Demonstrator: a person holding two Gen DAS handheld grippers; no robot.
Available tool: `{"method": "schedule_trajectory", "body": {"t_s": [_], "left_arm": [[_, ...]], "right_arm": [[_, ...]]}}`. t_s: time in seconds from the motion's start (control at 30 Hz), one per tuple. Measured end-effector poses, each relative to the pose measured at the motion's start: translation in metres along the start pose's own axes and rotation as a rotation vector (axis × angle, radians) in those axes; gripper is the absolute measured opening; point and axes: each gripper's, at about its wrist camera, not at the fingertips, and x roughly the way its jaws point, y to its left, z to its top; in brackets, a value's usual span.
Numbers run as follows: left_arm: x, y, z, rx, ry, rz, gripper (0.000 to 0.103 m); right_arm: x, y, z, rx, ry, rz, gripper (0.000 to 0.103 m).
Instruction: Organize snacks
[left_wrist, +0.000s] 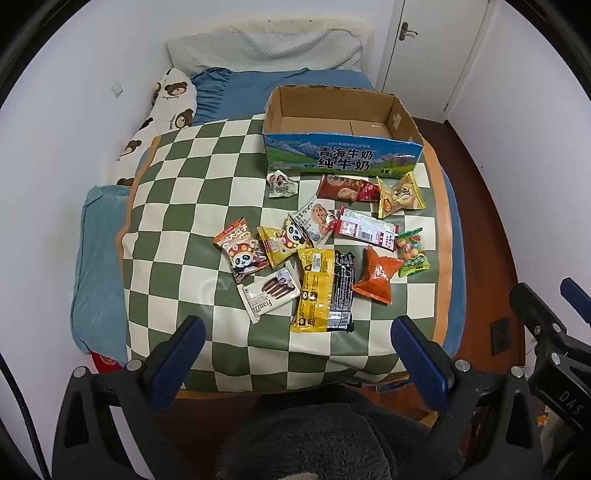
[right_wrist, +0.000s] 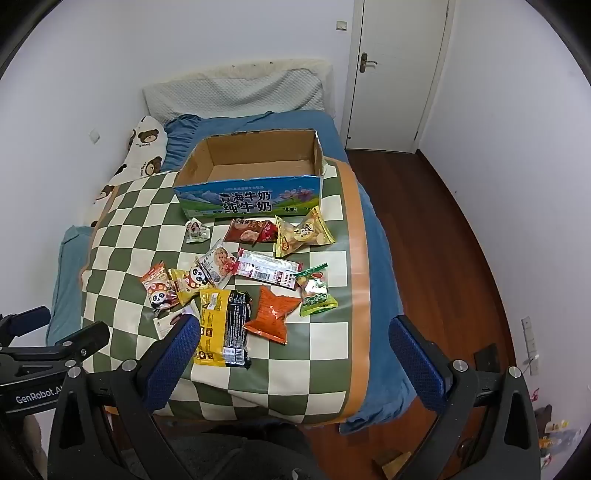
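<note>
hovering grippers (left_wrist: 297, 354) (right_wrist: 295, 350) spread, snacks (left_wrist: 325, 284) beside box (left_wrist: 341, 157)

White wafer packet (right_wrist: 168, 322) mostly hidden in the right wrist view behind the near left blue finger (right_wrist: 173, 354), only a corner showing. Small print on the yellow-and-black packet (left_wrist: 325, 291) too tiny to read, and the small panda packet (left_wrist: 293, 236) partly covered by the cookie packet (left_wrist: 314, 219). Near end of the bed (left_wrist: 99, 258) cut off behind the gripper frame.
</note>
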Motion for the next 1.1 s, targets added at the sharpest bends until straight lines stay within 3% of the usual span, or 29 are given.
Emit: {"method": "schedule_trajectory", "body": {"t_s": [1.1], "left_arm": [[0.0, 0.018, 0.003, -0.006, -0.001, 0.006, 0.103]], "right_arm": [[0.006, 0.005, 0.001, -0.002, 0.023, 0.009, 0.103]]}}
